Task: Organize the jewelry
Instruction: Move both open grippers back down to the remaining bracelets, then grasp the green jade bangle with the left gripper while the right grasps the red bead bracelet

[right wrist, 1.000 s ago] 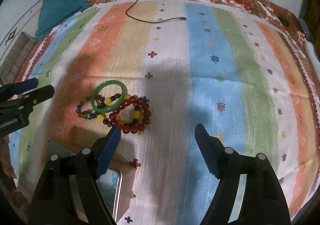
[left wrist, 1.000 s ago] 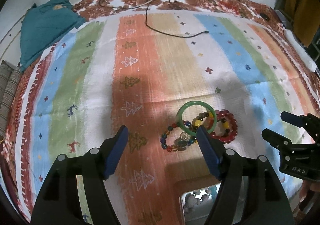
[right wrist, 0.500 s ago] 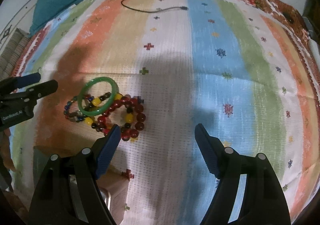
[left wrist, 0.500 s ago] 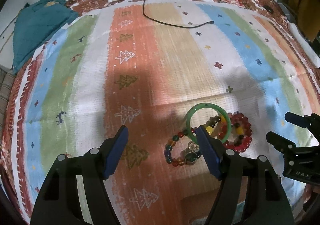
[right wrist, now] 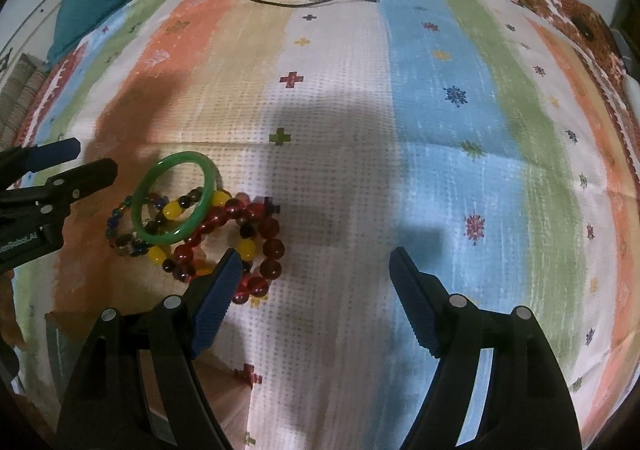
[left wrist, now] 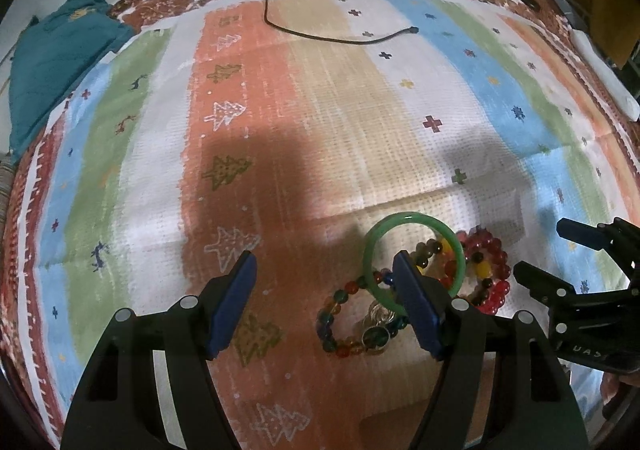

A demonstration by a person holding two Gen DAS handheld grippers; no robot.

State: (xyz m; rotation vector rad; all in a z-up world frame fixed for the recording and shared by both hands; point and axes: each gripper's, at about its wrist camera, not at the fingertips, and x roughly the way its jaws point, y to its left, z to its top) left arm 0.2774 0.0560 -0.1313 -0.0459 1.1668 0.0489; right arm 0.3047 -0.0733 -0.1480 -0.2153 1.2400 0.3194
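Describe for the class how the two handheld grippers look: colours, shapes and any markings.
Both match: the left gripper and right gripper have black, angular plastic frames with cut-out slots and round silver rivets. Each finger ends in a flat blue pad with a fine ribbed texture. White lettering, partly cut off, is printed on each gripper's side. No cables or sleeves show.

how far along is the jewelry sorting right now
Nothing looks sorted yet: the green bangle lies on top of the red bead bracelet and multicolour bead bracelet, heaped on the striped cloth. In hand: nothing; left claw and right claw are open and empty. Left: separating every piece.
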